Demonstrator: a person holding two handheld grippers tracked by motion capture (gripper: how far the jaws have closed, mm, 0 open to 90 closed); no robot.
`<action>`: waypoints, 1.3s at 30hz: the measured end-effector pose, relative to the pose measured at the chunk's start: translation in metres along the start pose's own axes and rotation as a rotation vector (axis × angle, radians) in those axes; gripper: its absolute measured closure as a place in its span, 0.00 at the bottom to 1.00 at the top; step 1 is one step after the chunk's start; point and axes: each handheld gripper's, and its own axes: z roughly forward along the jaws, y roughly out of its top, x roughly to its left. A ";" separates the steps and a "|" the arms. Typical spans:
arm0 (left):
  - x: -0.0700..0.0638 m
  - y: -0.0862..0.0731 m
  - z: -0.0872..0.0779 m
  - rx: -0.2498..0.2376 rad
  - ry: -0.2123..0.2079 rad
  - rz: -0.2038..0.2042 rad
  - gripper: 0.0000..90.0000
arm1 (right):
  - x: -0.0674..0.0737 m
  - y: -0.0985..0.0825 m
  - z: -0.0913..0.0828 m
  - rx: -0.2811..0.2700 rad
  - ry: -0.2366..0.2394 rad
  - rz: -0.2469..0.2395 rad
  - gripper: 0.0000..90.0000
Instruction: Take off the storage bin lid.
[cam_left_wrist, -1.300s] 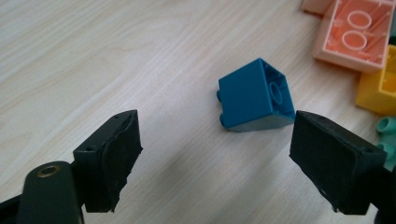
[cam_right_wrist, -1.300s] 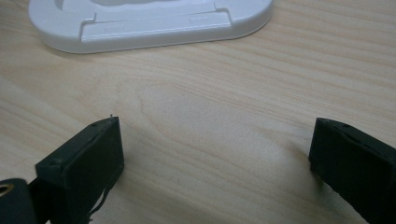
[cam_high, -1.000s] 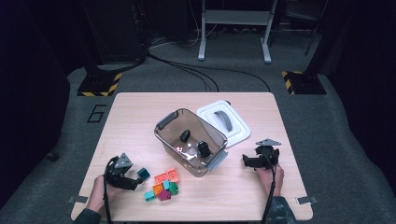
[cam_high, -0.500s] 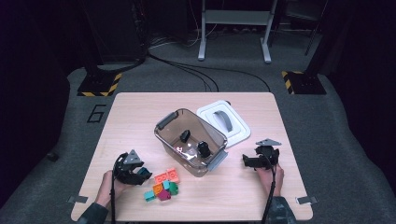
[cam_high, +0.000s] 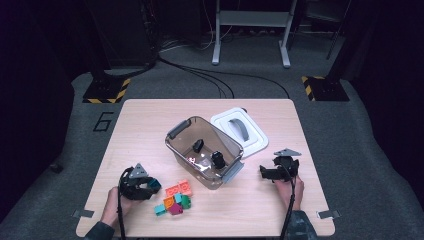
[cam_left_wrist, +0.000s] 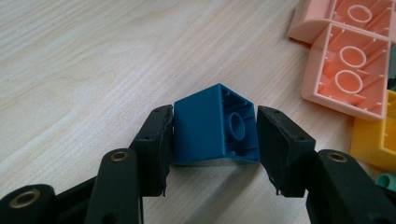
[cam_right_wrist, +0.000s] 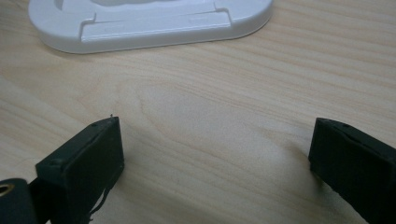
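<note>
A dark blue brick (cam_left_wrist: 215, 126) lies on its side on the wooden table (cam_high: 150, 130), hollow underside turned right. My left gripper (cam_left_wrist: 215, 140) has just been closing on it, and both black pads now touch its sides. From above, the left gripper (cam_high: 150, 186) sits at the table's near left with the blue brick (cam_high: 156, 184) at its tips. My right gripper (cam_high: 263, 173) rests at the near right, jaws wide open over bare wood (cam_right_wrist: 215, 140) with nothing between them.
A clear brown bin (cam_high: 175, 145) holding small black items stands mid-table, its white lid (cam_high: 239, 129) behind it to the right. Several loose bricks (cam_high: 175, 197) lie right of the left gripper: peach ones (cam_left_wrist: 350, 60) and a yellow one (cam_left_wrist: 373, 140).
The left gripper edged right to the blue brick, and its jaws narrowed from wide apart until they met the brick's sides. The right gripper kept still.
</note>
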 end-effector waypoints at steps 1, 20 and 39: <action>0.000 0.000 0.000 -0.002 -0.001 0.001 0.53 | 0.000 0.000 0.000 0.000 0.000 0.000 0.03; 0.013 0.032 -0.026 -0.082 -0.029 -0.014 0.53 | 0.000 0.000 0.000 0.000 0.000 0.000 0.03; 0.026 0.082 -0.052 -0.120 -0.024 0.006 0.53 | 0.000 0.000 0.000 -0.001 0.000 0.000 0.03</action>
